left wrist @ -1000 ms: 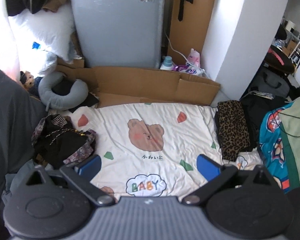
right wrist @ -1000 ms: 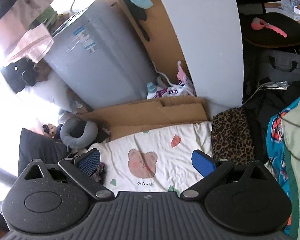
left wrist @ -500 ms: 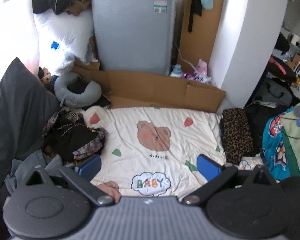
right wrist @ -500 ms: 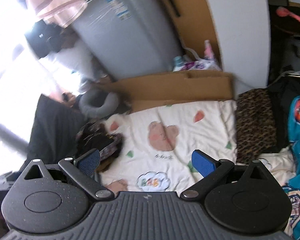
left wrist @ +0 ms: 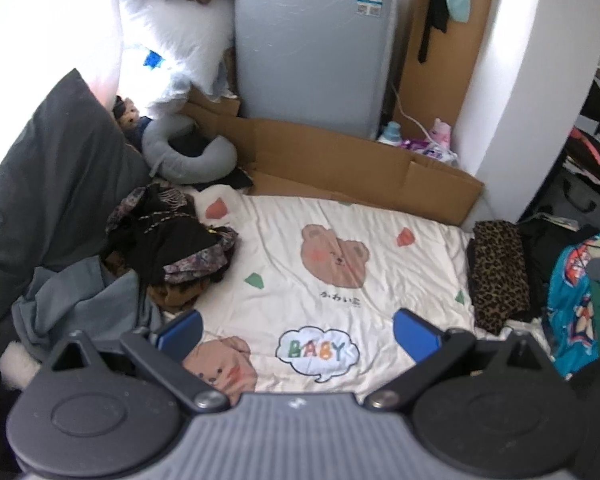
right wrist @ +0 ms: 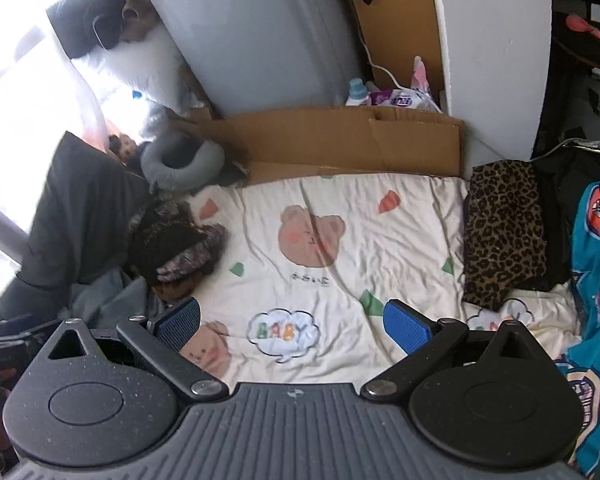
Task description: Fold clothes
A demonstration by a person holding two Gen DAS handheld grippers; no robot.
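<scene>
Left wrist view: since a second ago the camera has pulled back, and more of the dark clothes pile [left wrist: 168, 248] and grey garment [left wrist: 80, 304] shows at the left of the bear blanket [left wrist: 340, 280]. The left tongs [left wrist: 296, 330] are spread wide, empty, hovering above the blanket.

Right wrist view: the view has swung down from the grey appliance [right wrist: 260, 40] toward the blanket [right wrist: 380, 248]. The right tongs [right wrist: 292, 326] gape wide, holding nothing, level above it; the clothes pile [right wrist: 172, 244] lies left, the folded leopard-print garment [right wrist: 500, 232] right.

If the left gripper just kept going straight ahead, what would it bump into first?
Probably the bear-print blanket: the open left gripper points down at its bare middle, near the "BABY" cloud, though depth is hard to judge.
</scene>
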